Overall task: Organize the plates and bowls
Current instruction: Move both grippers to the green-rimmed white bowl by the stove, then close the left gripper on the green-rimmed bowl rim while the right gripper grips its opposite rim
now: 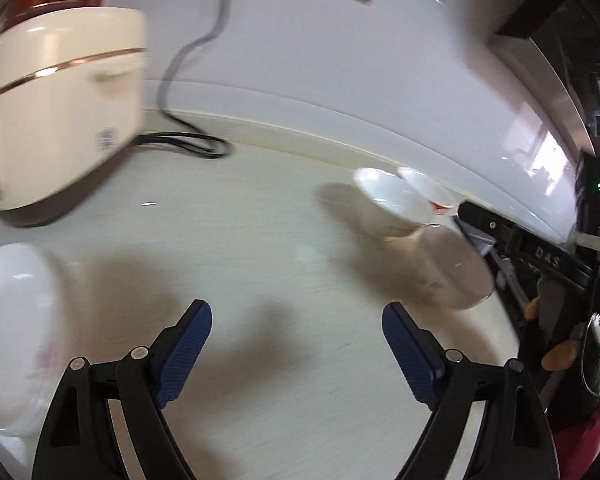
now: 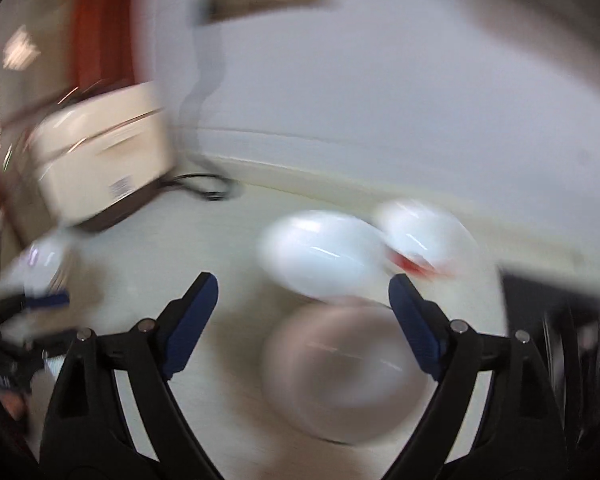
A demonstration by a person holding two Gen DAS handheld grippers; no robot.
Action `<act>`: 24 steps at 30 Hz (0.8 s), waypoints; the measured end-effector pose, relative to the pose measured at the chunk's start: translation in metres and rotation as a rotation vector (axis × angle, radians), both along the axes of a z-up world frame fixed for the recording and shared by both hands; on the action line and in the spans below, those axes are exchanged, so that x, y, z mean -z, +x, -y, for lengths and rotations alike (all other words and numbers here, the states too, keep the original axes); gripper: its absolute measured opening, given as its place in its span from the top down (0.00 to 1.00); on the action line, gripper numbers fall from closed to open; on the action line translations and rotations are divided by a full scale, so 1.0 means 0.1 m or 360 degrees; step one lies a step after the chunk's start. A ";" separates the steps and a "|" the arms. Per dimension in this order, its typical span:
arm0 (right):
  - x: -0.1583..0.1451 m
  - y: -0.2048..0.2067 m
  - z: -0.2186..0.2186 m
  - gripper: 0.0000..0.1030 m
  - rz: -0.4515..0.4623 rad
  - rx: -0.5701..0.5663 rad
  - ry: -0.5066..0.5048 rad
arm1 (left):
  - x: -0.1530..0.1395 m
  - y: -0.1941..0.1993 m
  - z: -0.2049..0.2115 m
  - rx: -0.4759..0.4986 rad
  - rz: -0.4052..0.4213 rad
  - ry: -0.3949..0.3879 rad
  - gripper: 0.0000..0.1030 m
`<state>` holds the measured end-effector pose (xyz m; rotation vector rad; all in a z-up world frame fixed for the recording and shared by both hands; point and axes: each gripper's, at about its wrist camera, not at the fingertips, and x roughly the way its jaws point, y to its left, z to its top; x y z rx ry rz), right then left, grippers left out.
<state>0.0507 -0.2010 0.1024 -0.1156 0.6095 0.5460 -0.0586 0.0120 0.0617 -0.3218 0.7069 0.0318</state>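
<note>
Both grippers, left gripper (image 1: 296, 336) and right gripper (image 2: 303, 308), gape wide and hold nothing, with three white bowls (image 1: 392, 204) clustered at two o'clock on the counter (image 1: 260, 220), a rice cooker (image 1: 60, 112) at ten.

white bowls (image 1: 392, 204) (image 1: 456, 268) clustered upright | red-marked bowl (image 1: 430, 192) behind | floral bowl (image 1: 16, 332) apart, left

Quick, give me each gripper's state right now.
Left gripper: open, holding nothing, over bare countertop.
Right gripper: open, holding nothing; a blurred bowl lies ahead between its fingers, not gripped.
</note>
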 end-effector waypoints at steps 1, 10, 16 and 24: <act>0.05 0.18 0.26 0.14 -0.0132 0.0139 0.0071 | -0.01 0.11 0.10 0.0014 0.0005 -0.0018 0.14; 0.13 0.42 0.81 0.19 -0.0468 0.0281 0.0269 | 0.17 0.92 0.60 0.0061 -0.0131 -0.0202 0.14; 0.31 0.40 0.63 0.35 -0.0634 0.0210 0.0145 | 0.25 1.02 0.72 0.0031 -0.0166 -0.0160 0.15; 0.45 0.38 0.63 0.44 -0.0698 0.0234 0.0127 | 0.35 1.08 0.69 0.0031 -0.0187 -0.0148 0.16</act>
